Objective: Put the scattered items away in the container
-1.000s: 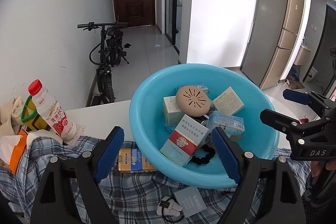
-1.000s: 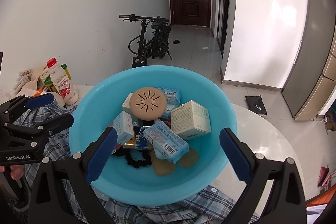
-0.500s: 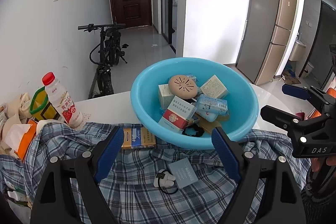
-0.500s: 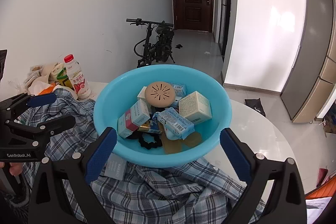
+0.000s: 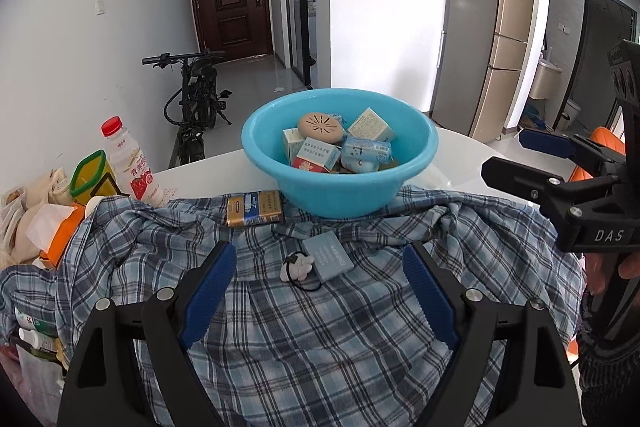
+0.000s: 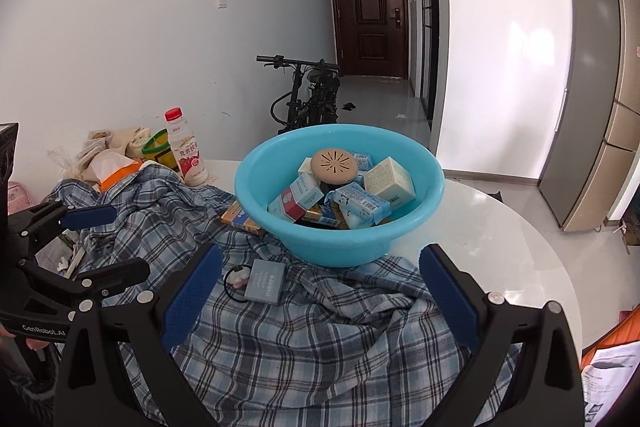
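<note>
A blue plastic basin stands on the round white table, holding several small boxes, packets and a tan round disc. On the plaid shirt in front of it lie a yellow-blue box, a grey-blue card box and a white charm on a black hair tie. My left gripper hangs open above the shirt, empty. My right gripper is open and empty too, to the right of the left one.
A red-capped drink bottle, a green-lidded container and crumpled bags with tissues crowd the table's left side. Bare white tabletop lies right of the basin. A bicycle and a fridge stand beyond.
Both grippers have pulled back from the basin, which now looks smaller and farther. The shirt with the card box and hair tie has come into view beneath the open jaws.
</note>
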A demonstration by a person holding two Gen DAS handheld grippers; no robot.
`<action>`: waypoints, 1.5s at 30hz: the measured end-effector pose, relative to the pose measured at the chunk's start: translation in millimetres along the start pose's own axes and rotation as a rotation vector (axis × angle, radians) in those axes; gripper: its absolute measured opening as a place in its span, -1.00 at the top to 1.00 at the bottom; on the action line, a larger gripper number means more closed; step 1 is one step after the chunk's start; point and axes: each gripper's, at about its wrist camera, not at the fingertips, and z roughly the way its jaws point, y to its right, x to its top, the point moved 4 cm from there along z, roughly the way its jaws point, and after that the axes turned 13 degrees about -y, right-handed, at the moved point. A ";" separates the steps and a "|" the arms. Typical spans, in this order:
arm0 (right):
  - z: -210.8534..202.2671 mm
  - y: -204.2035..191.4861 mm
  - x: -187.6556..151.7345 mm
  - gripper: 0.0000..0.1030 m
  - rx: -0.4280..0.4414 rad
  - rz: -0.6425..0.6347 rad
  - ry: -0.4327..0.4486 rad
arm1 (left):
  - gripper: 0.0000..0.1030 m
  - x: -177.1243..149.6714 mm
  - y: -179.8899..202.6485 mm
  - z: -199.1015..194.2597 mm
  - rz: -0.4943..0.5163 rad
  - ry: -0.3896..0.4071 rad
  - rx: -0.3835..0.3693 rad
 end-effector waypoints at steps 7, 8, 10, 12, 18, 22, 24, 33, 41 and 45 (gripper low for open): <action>-14.6 -7.1 -40.1 -0.97 0.016 0.013 0.000 | -0.69 -52.2 11.4 -11.4 0.006 -0.013 -0.047; -15.0 -7.1 -46.2 -0.97 0.018 0.023 -0.001 | -0.69 -59.7 12.5 -11.5 0.001 -0.016 -0.052; -14.5 -6.9 -58.1 -0.97 0.024 0.043 0.004 | -0.69 -72.6 13.8 -9.7 -0.014 -0.022 -0.067; -12.6 -6.8 -70.0 -0.97 0.022 0.060 0.015 | -0.69 -84.5 13.9 -6.4 -0.037 -0.023 -0.078; 2.4 -9.0 -105.3 -0.97 0.050 0.068 0.045 | -0.69 -113.5 12.8 21.1 -0.081 -0.069 -0.140; 9.5 -10.5 -123.3 -0.97 0.005 0.054 0.085 | -0.69 -123.1 9.6 34.5 -0.127 -0.030 -0.097; 10.6 -11.4 -130.0 -0.97 -0.013 0.049 0.113 | -0.69 -125.7 6.6 37.6 -0.158 0.019 -0.088; 13.8 -12.0 -142.0 -0.97 -0.091 0.035 0.222 | -0.69 -124.3 -14.8 39.3 -0.319 0.228 -0.161; 35.0 -8.5 -147.1 -0.97 -0.104 0.069 0.214 | -0.69 -115.9 1.5 42.0 -0.234 0.330 -0.111; 35.2 -9.0 -146.9 -0.97 -0.138 0.063 0.256 | -0.69 -116.0 1.5 48.4 -0.252 0.388 -0.041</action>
